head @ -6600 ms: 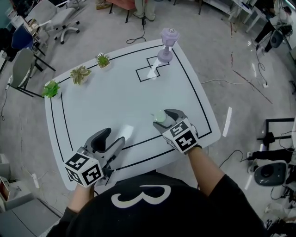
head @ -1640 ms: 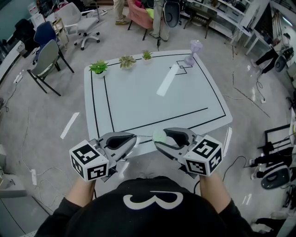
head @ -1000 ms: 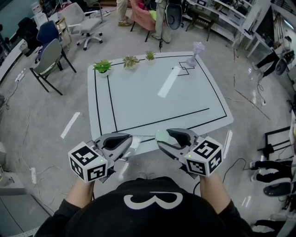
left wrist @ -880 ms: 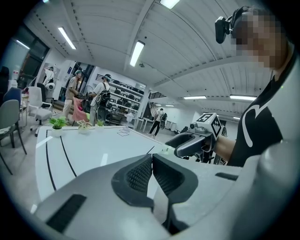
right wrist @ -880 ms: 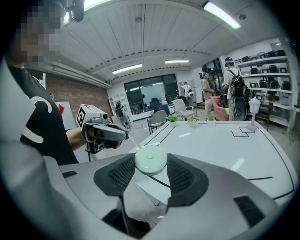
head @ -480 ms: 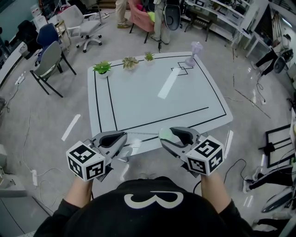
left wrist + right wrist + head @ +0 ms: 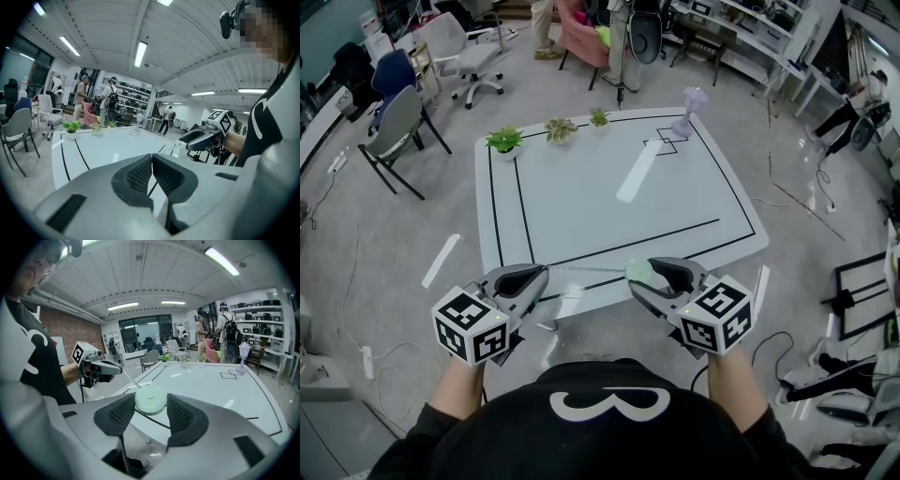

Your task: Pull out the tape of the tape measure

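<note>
Table [image 7: 581, 206], one: white, smooth, rectangular with rounded corners, ruled with black lines.

Grippers, two: grey, moulded, with ribbed black pads and a cube of square black-and-white markers on each. Both hand-held side by side over the table's near edge.
- Left gripper [image 7: 152, 164]: pads closed together, pinching the end of the tape.
- Right gripper [image 7: 150, 411]: pads spread wide and clamped on either side of the tape measure.

Lilac goblet-shaped stand [image 7: 685, 111], one: upright at the table's far right corner.

Potted plants, three [image 7: 503, 141] [image 7: 560, 128] [image 7: 598, 116]: small, green, leafy, in a row along the far edge.

Tape measure [image 7: 150, 401], one: pale green, round, flat disc with a centre stud.

Tape [image 7: 586, 270], one: thin, pale strip stretched between the two grippers.
</note>
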Available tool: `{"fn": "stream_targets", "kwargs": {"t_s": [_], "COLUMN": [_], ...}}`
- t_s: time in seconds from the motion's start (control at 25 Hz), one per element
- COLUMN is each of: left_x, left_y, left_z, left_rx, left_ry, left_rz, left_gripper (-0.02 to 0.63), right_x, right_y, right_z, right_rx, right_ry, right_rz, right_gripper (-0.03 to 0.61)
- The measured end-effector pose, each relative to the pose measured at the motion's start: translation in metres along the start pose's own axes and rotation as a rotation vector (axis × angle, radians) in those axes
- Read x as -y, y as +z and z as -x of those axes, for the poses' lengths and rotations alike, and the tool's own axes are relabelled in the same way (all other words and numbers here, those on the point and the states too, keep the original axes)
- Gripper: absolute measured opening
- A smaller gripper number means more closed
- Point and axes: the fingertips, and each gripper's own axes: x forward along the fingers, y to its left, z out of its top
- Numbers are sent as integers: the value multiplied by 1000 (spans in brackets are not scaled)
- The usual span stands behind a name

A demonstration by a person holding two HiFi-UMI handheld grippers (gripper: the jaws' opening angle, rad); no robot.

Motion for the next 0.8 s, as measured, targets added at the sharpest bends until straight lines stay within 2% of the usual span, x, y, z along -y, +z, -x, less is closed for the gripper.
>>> {"fn": "stream_targets", "kwargs": {"t_s": [0.36,0.8], "left_x": [-8,-44], "left_y": [3,6], "left_z": [5,14], "left_rx": [20,28], "left_ry": [28,128], "left_rz": [-2,23], "left_gripper": [12,12], "right_x": [3,28], "right_y": [1,-3], "right_z": [-3,3], "right_rx": [-6,-11], "right_ry": [-11,-63], "right_rz": [8,-11], "right_gripper": [218,218]}}
